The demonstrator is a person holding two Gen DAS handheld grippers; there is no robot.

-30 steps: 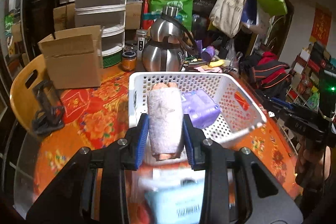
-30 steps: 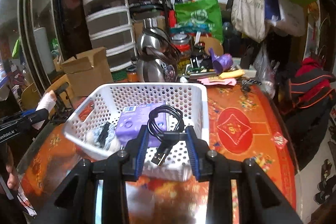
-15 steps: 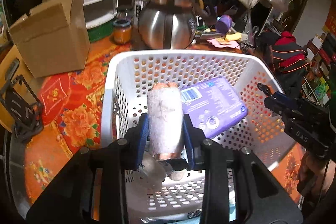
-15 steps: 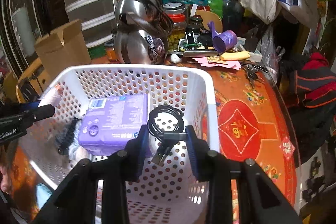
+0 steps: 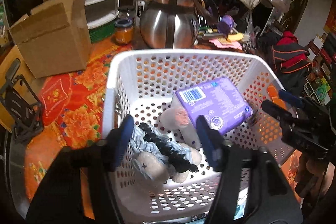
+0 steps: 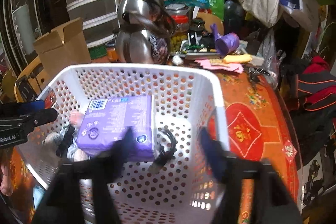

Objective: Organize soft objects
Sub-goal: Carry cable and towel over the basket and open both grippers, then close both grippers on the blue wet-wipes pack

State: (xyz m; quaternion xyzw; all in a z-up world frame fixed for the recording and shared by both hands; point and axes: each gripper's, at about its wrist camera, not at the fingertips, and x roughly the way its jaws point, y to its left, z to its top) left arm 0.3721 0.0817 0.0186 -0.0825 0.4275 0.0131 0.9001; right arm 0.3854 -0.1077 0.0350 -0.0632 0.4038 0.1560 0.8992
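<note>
Both grippers let go since 1 s ago: rolled towel [image 5: 182, 119] no longer clamped by left gripper [image 5: 166, 138], black USB cable [image 6: 166, 147] no longer in right gripper [image 6: 166, 144]. Both sets of jaws opening now, nothing pressed betw. either pair.

Towel roll lies on floor of white perforated basket [image 5: 180, 54], just ahead of left gripper's pads, leaning against underside of purple pack [image 5: 214, 106]. Purple pack tilted, ahead & to right of left gripper; in right wrist view it sits ahead-left of right gripper, partly behind its left finger. Cable coiled on basket floor betw. right gripper's fingers, touching pack's right edge.

Small plush toy w/ blue striped cloth & black trim [image 5: 166, 152] lies below and betw. left gripper's fingers, near basket's near-left corner.

Right gripper shows at right edge of left wrist view; left gripper at left edge of right wrist view, tip over basket's side wall.

Beyond basket: steel kettle [image 5: 170, 30], cardboard box [image 5: 52, 35] far left, orange-red floral tablecloth [image 5: 69, 106] under it all.
</note>
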